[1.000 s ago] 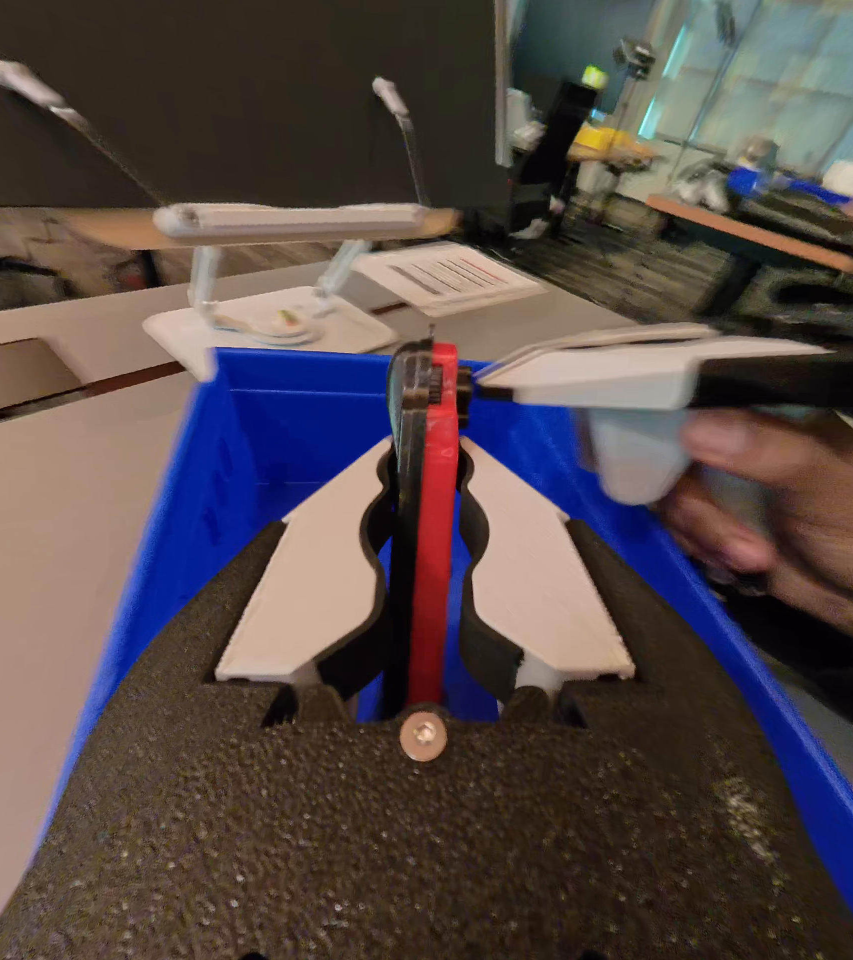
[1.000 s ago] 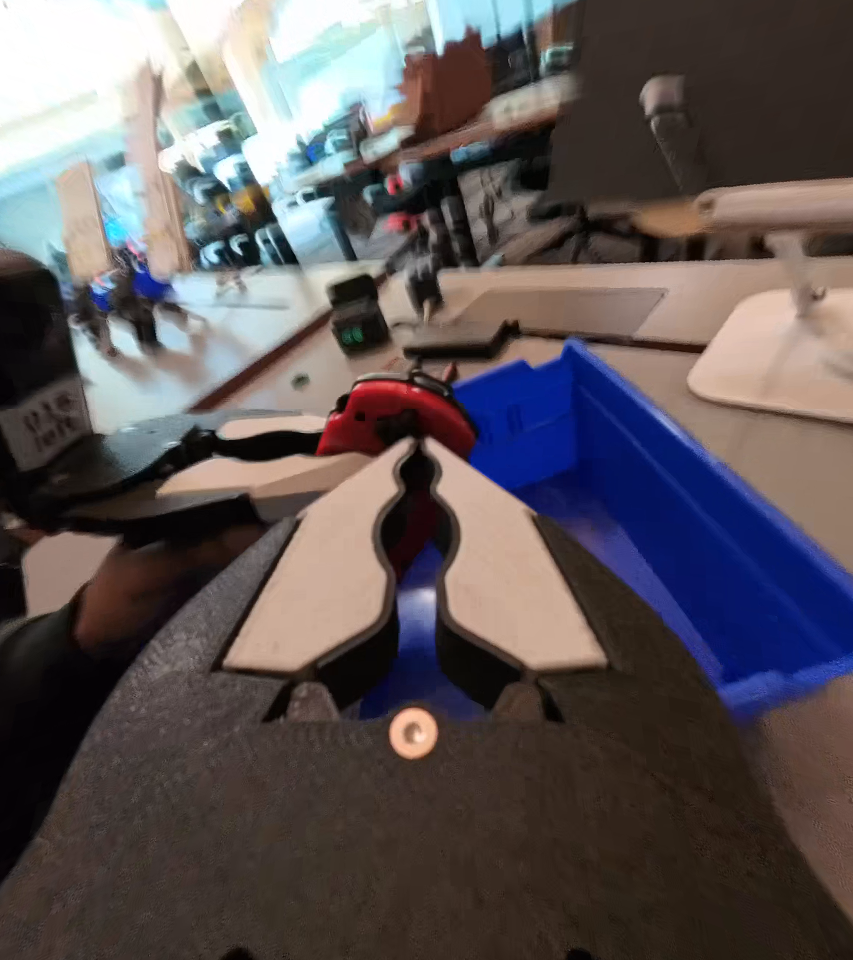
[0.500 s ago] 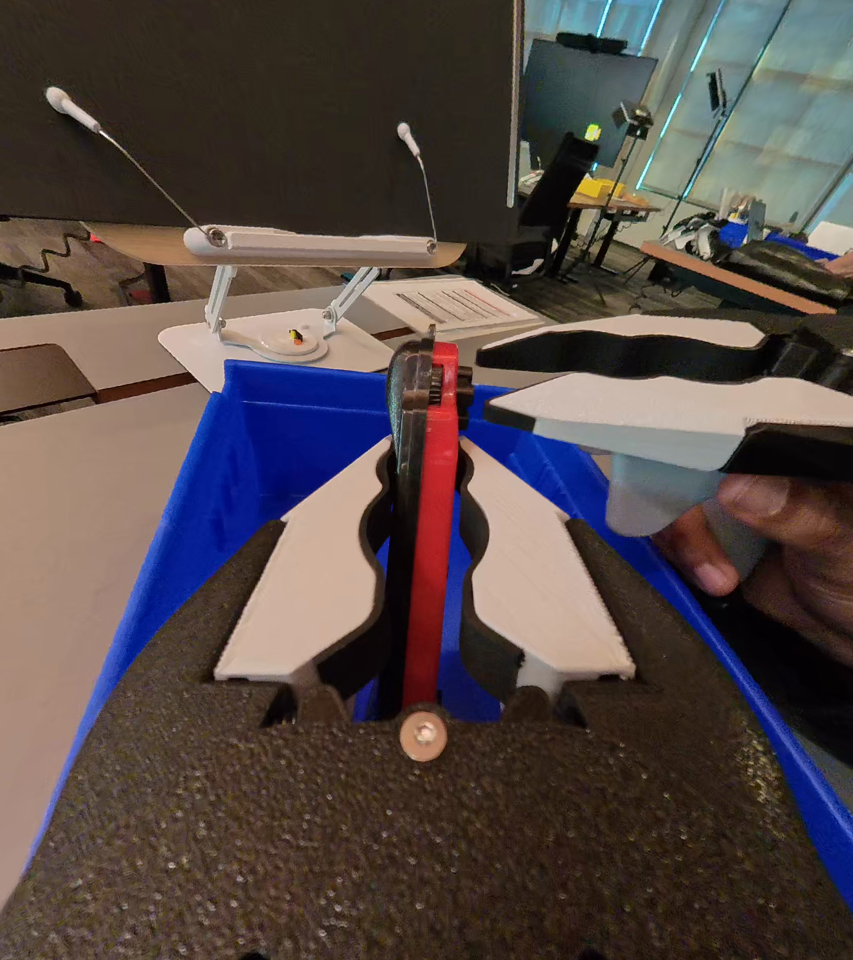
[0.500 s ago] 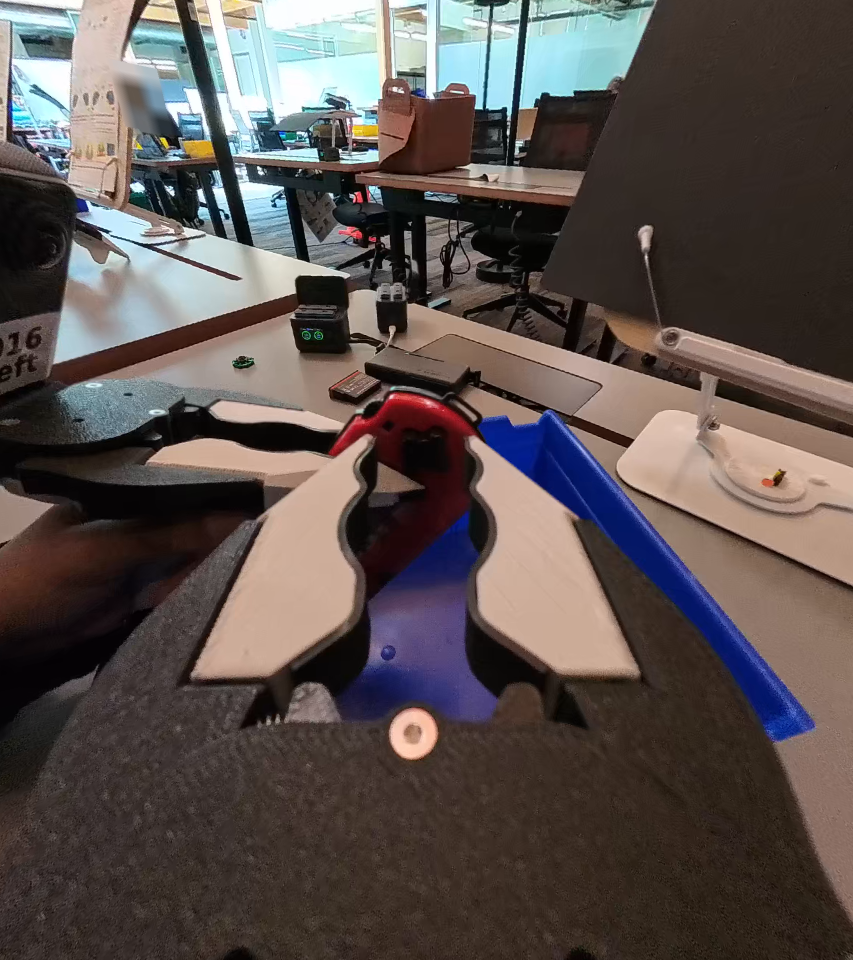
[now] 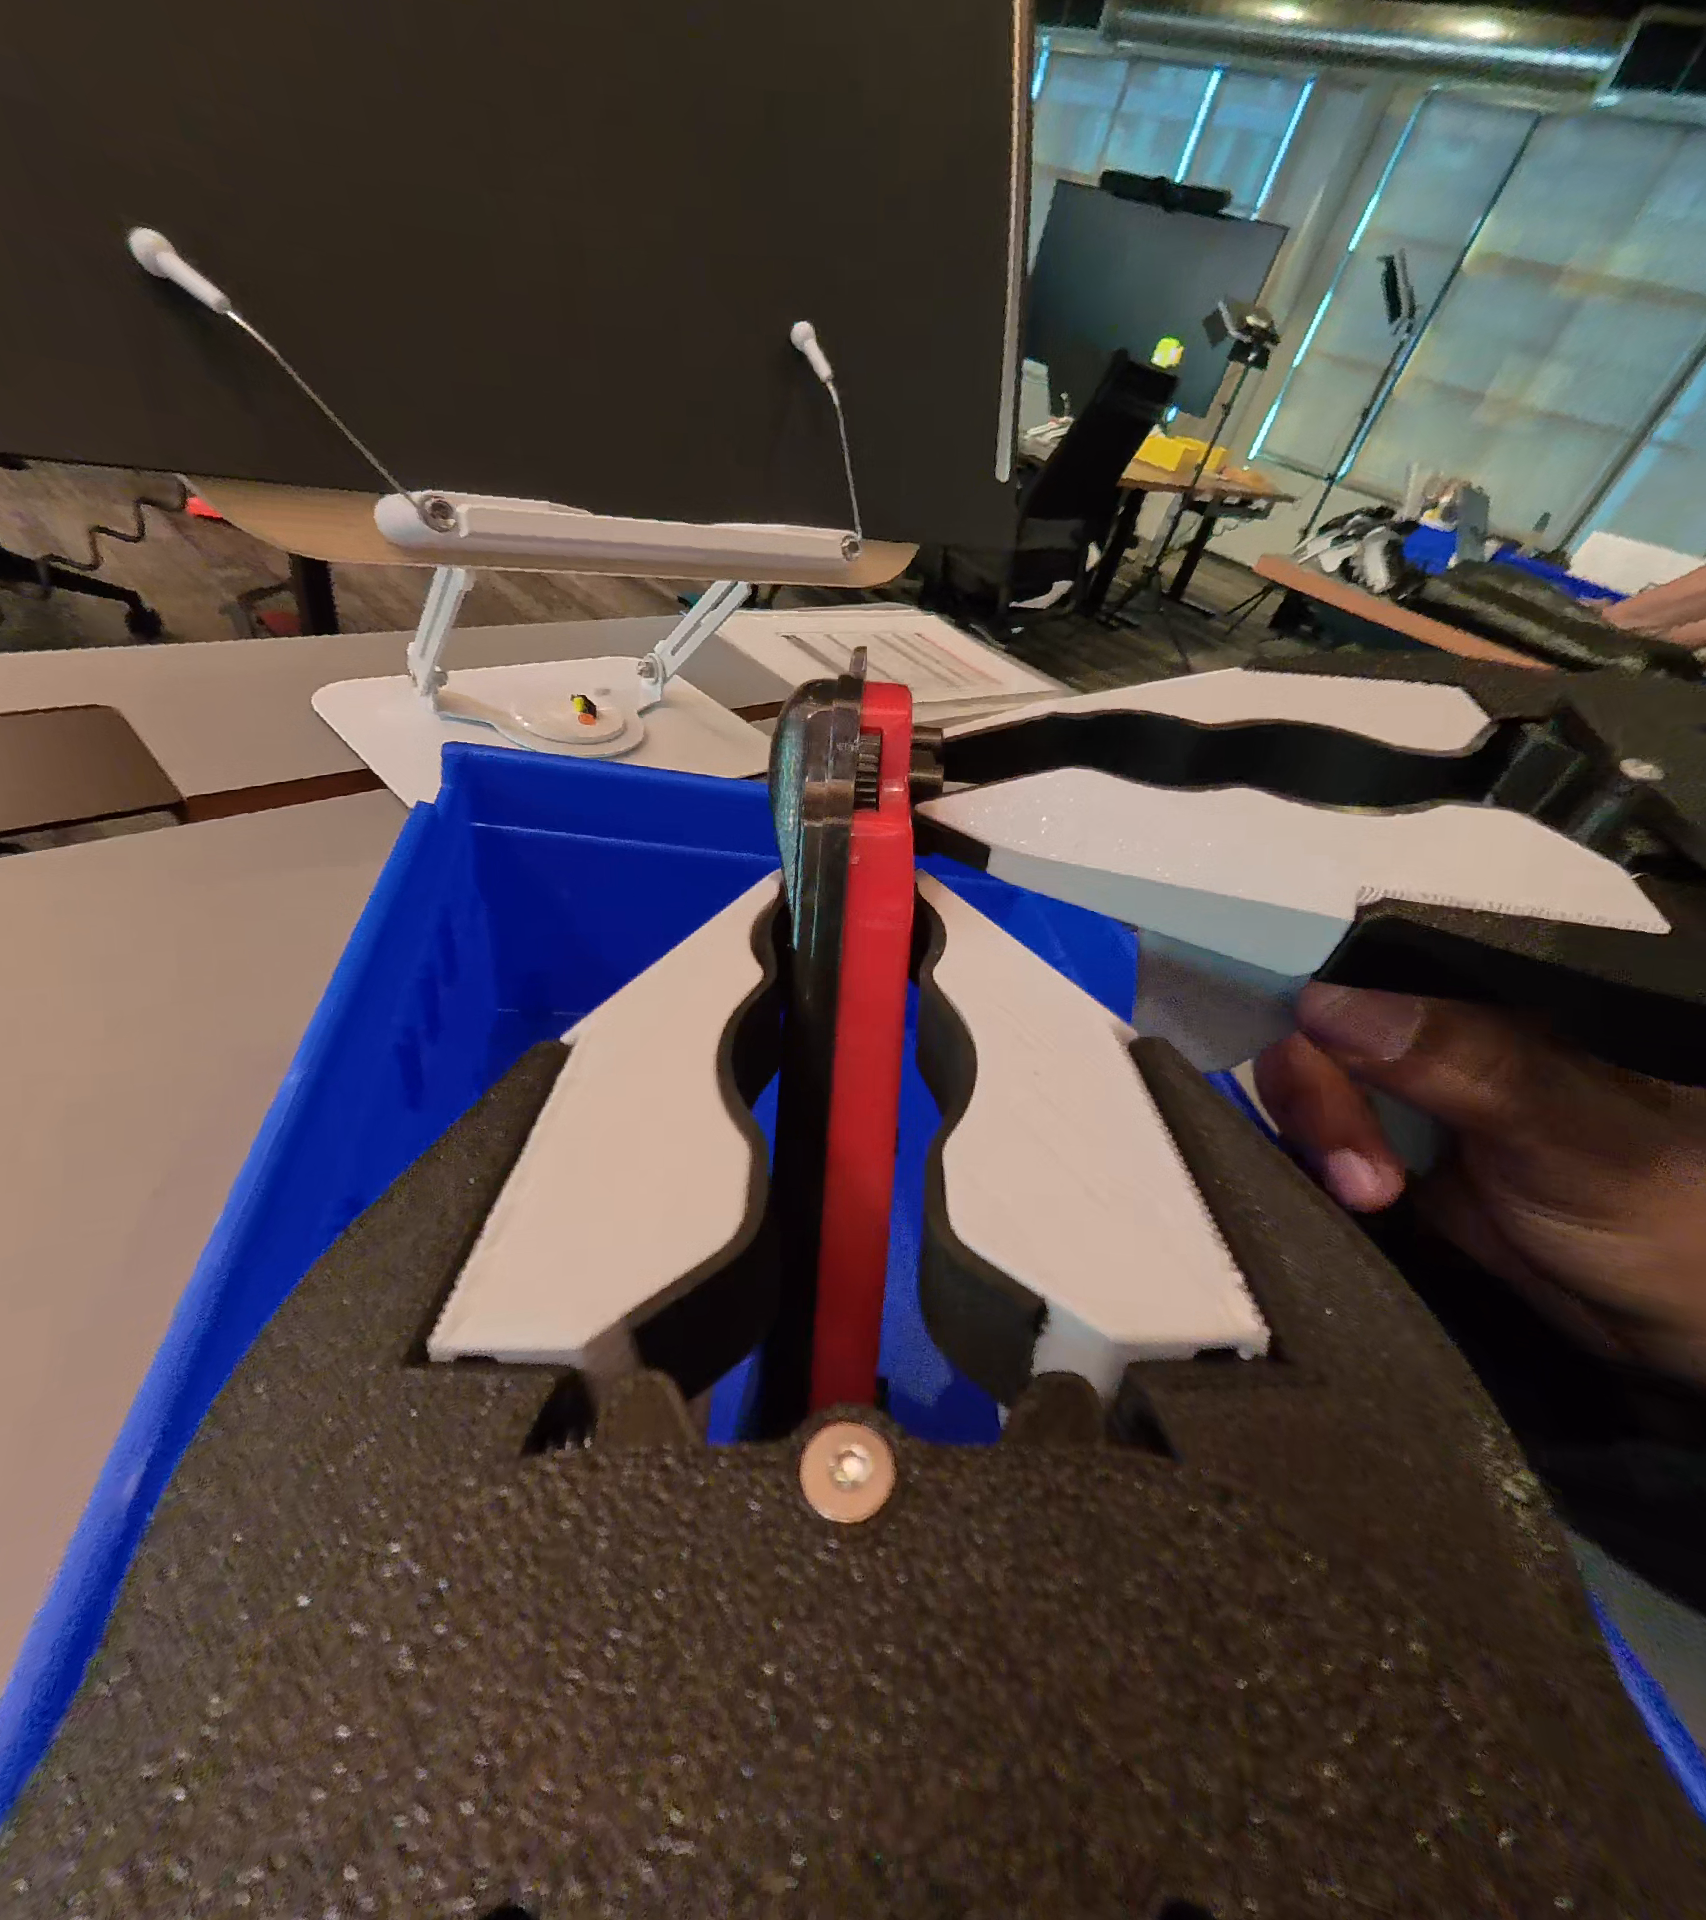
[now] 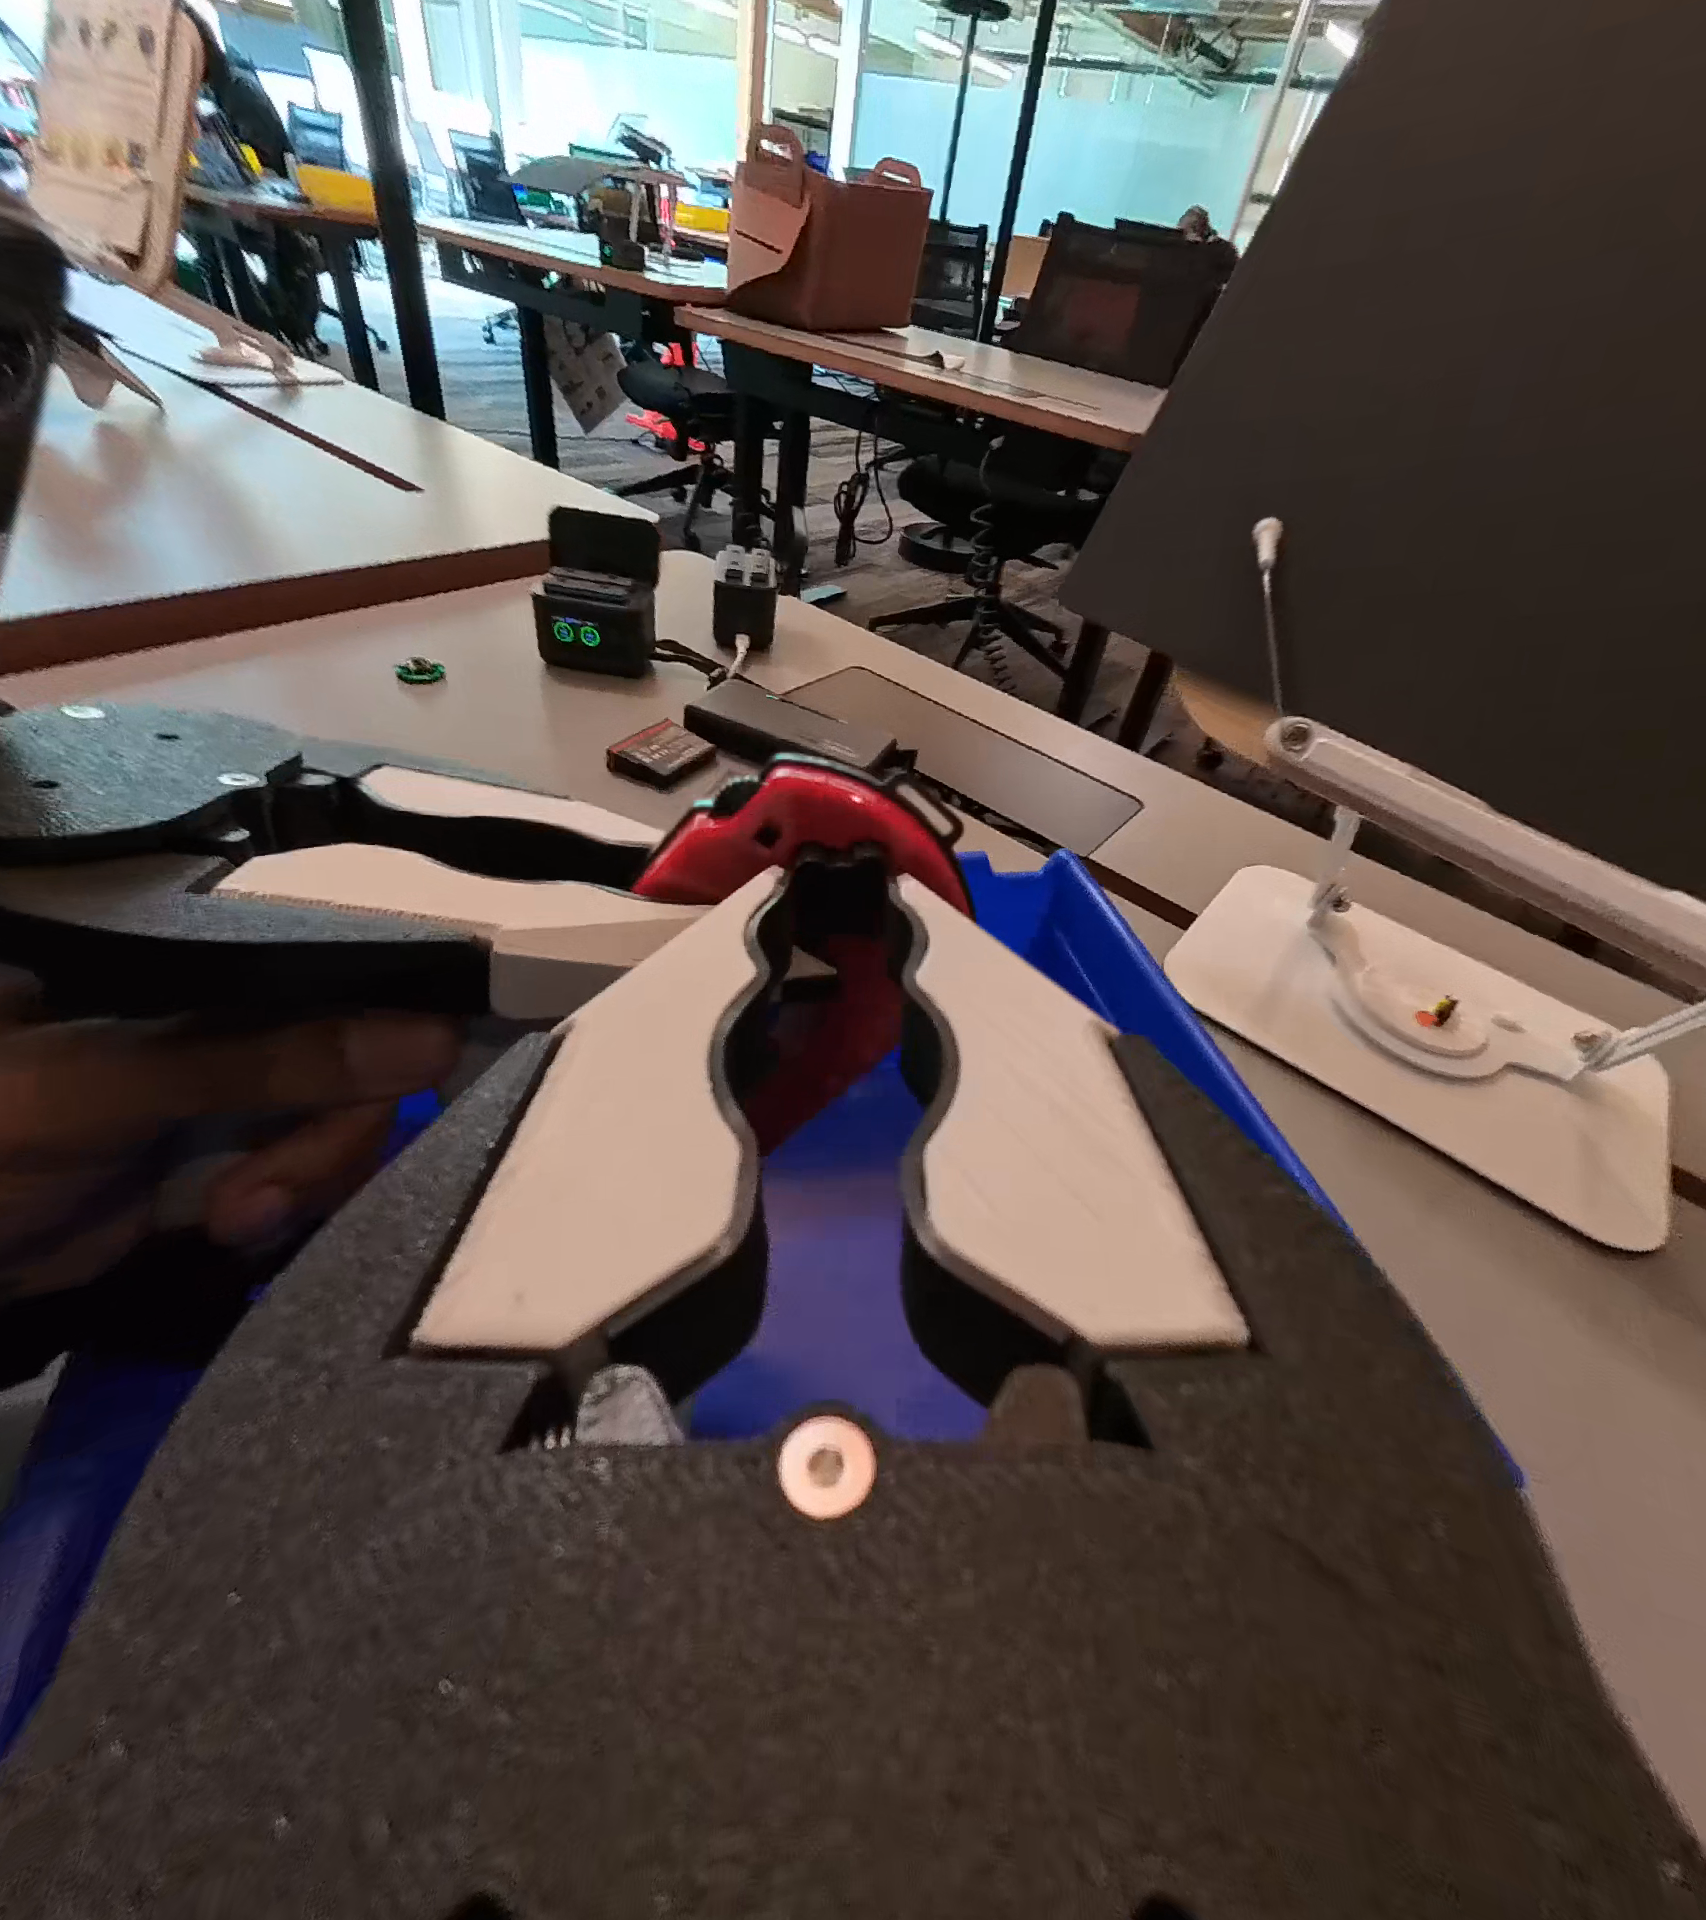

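Red and black, a flat hand tool [image 5: 854,935] stood on edge between the fingers of the left gripper [image 5: 849,904], which were closed tight against its two faces. The tool was held above a blue plastic bin [image 5: 433,987] resting on a grey table [image 5: 101,1039]. The right gripper [image 6: 833,904] came in from the side; its fingertips [image 5: 942,810] were narrowed about a small black part [image 6: 833,883] at the tool's upper end, though whether they truly pinched it could not be told. A hand [image 5: 1555,1195] gripped the right gripper's handle. Past the bin's far edge stood a white stand [image 5: 558,717] with a raised bar and two thin antennae. Toward the table's far left edge lay a black charger case [image 6: 589,613], a dark slim box [image 6: 787,732] and a small red-and-black pack [image 6: 662,750].
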A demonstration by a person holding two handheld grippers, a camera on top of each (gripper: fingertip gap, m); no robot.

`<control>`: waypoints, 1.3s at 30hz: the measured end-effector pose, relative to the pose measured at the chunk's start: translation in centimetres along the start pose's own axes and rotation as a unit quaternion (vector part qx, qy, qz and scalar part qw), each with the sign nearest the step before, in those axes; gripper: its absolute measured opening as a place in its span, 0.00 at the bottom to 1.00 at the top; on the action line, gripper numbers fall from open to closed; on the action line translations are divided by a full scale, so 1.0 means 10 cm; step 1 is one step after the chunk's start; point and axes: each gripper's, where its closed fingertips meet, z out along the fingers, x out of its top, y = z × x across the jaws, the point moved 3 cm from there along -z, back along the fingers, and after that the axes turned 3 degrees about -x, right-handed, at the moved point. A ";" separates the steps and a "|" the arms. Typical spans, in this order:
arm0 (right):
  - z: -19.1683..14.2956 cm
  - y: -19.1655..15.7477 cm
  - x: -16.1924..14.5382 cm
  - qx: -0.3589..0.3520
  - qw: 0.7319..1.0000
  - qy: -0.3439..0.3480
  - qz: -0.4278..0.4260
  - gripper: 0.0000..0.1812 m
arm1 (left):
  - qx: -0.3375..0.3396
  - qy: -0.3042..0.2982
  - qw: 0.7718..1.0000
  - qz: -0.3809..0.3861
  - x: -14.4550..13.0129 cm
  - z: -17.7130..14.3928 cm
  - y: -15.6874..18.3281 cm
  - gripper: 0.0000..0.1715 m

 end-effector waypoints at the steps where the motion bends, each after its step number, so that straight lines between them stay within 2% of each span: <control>1: 0.01 -0.01 -0.01 0.002 1.000 -0.003 0.000 0.09 | 0.005 -0.001 1.000 0.009 0.00 -0.01 -0.01 0.11; 9: 0.02 0.07 -0.03 0.104 0.982 -0.014 0.158 0.08 | 0.010 0.002 1.000 0.026 0.01 -0.02 -0.02 0.11; 11: 0.03 0.10 -0.04 0.136 0.965 -0.011 0.224 0.08 | 0.013 0.002 1.000 0.025 0.01 -0.01 -0.02 0.11; 12: 0.02 0.16 -0.04 0.136 0.956 -0.002 0.258 0.00 | 0.012 0.007 1.000 0.010 0.02 -0.02 -0.04 0.11; 14: -0.08 0.18 0.04 0.205 0.916 0.026 0.344 0.00 | 0.035 0.014 0.999 -0.027 0.04 -0.08 -0.27 0.11; 15: -0.07 0.24 -0.05 0.168 0.937 0.009 0.305 0.00 | 0.042 0.013 0.999 -0.017 0.05 -0.11 -0.33 0.11; 16: -0.06 0.31 -0.17 0.106 0.969 -0.020 0.223 0.00 | 0.046 0.014 0.999 0.003 0.08 -0.14 -0.32 0.11; 17: -0.07 0.33 -0.19 0.072 0.983 -0.031 0.167 0.00 | 0.037 0.016 0.999 0.017 0.10 -0.13 -0.26 0.11; 19: -0.09 0.32 -0.10 0.064 0.988 -0.010 0.142 0.00 | 0.003 0.020 1.000 0.001 0.10 -0.09 -0.14 0.11; 22: -0.12 0.32 0.01 0.085 0.986 0.023 0.142 0.01 | -0.038 0.013 0.999 -0.008 0.06 -0.06 -0.08 0.11; 23: -0.12 0.31 0.02 0.097 0.985 0.026 0.143 0.05 | -0.042 0.016 0.999 -0.011 0.05 -0.07 -0.09 0.11; 27: -0.12 0.29 -0.05 0.117 0.980 0.006 0.160 0.10 | -0.125 0.039 0.991 -0.035 0.12 -0.12 0.03 0.11; 31: -0.23 0.24 0.05 0.201 0.955 0.035 0.214 0.11 | -0.211 0.057 0.973 -0.066 0.16 -0.19 0.16 0.11; 34: -0.30 0.21 0.09 0.260 0.931 0.041 0.252 0.16 | -0.237 0.057 0.966 -0.088 0.16 -0.20 0.19 0.11; 39: -0.32 0.12 0.05 0.301 0.920 0.029 0.250 0.21 | -0.312 0.046 0.940 -0.132 0.14 -0.21 0.35 0.11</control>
